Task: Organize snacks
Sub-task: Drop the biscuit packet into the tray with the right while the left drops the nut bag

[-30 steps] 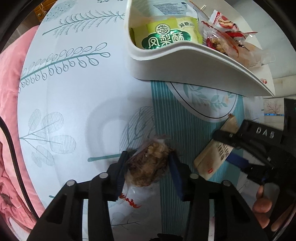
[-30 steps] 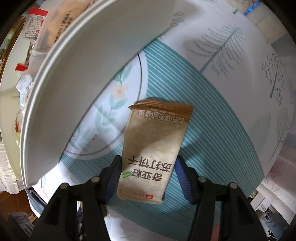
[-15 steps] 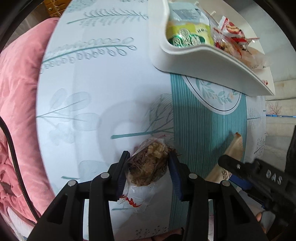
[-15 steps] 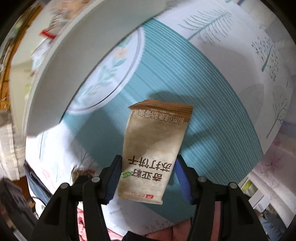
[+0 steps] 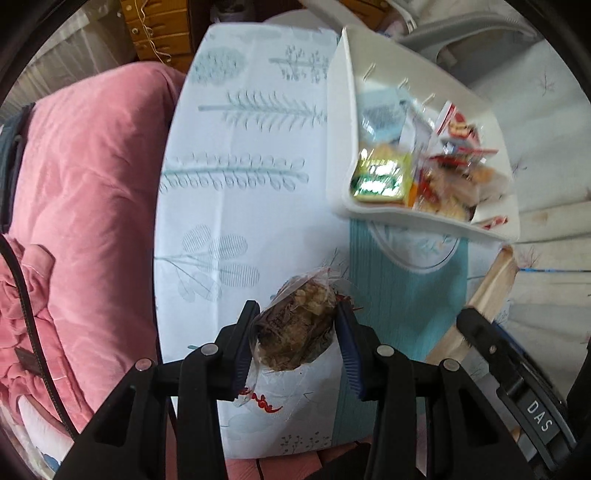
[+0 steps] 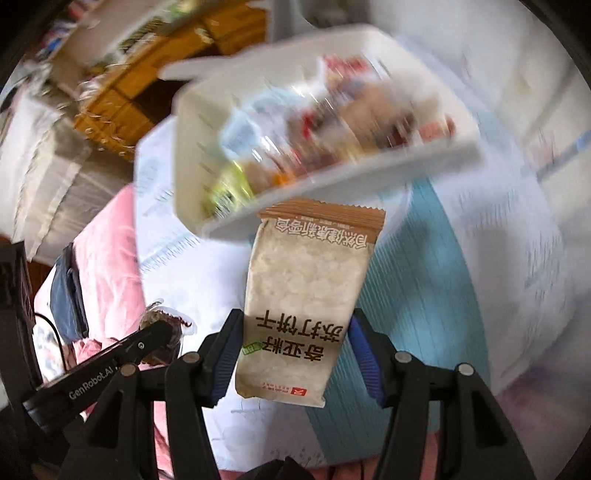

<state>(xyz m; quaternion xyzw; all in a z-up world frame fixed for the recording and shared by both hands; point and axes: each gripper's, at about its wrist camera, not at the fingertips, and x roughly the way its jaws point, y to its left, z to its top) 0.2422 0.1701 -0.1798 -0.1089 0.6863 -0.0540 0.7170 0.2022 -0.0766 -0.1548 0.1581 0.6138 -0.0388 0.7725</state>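
Observation:
My left gripper (image 5: 297, 326) is shut on a clear bag of brown snack (image 5: 295, 326), held in the air above the table's patterned cloth (image 5: 236, 206). A tan cracker packet (image 6: 306, 295) with a brown top edge hangs upright in my right gripper (image 6: 297, 350), which is shut on it above the teal stripe. The white bin (image 5: 340, 122) lies beyond, at upper right in the left wrist view, holding a green-yellow packet (image 5: 382, 179) and several red and clear packets. In the right wrist view the bin (image 6: 192, 147) is blurred, and the other gripper's arm (image 6: 107, 365) shows at lower left.
A pink quilt (image 5: 85, 206) lies left of the table. Wooden furniture (image 5: 159, 29) stands behind the table's far edge. The right gripper's body (image 5: 517, 387) is at the lower right of the left wrist view. White bedding (image 5: 550, 147) lies to the right.
Both grippers have risen from the table with their packets; the table and bin look farther away. The right view has rolled, so the bin's inside now shows.

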